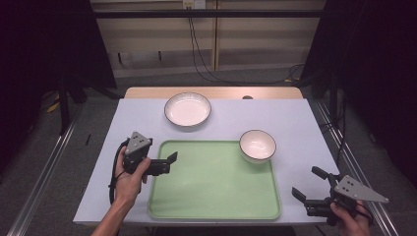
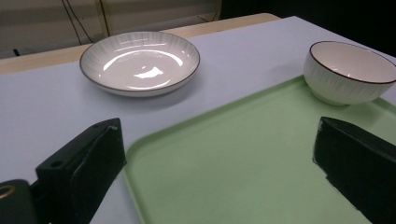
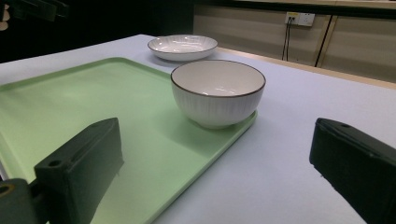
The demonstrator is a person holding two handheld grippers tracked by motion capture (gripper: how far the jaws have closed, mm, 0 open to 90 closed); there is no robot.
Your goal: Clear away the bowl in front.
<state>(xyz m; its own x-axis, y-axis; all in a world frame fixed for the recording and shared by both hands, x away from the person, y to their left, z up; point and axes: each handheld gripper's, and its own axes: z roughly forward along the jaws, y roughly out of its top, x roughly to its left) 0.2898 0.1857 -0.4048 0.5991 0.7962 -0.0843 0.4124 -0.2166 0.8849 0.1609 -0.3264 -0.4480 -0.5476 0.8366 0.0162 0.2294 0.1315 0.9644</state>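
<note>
A pale green tray (image 1: 214, 191) lies at the front middle of the table. In its far right corner stands a white bowl (image 1: 257, 145) with a dark rim, upright and empty. A shallow white plate (image 1: 187, 109) rests on the table beyond the tray. My left gripper (image 1: 168, 163) is open over the tray's left edge, nothing between its jaws. My right gripper (image 1: 309, 183) hangs open off the tray's front right corner, also empty. The left gripper view shows its gripper (image 2: 219, 158), the tray (image 2: 261, 121), plate (image 2: 140, 60) and bowl (image 2: 348, 70). The right gripper view shows its gripper (image 3: 215, 163), the bowl (image 3: 217, 91), tray (image 3: 93, 98) and plate (image 3: 182, 46).
The table top (image 1: 300, 123) is a pale mat with a wooden strip (image 1: 147, 92) along its far edge. Black cables (image 1: 201, 64) run down the wall to the floor behind. Metal rails (image 1: 44, 167) flank the table on both sides.
</note>
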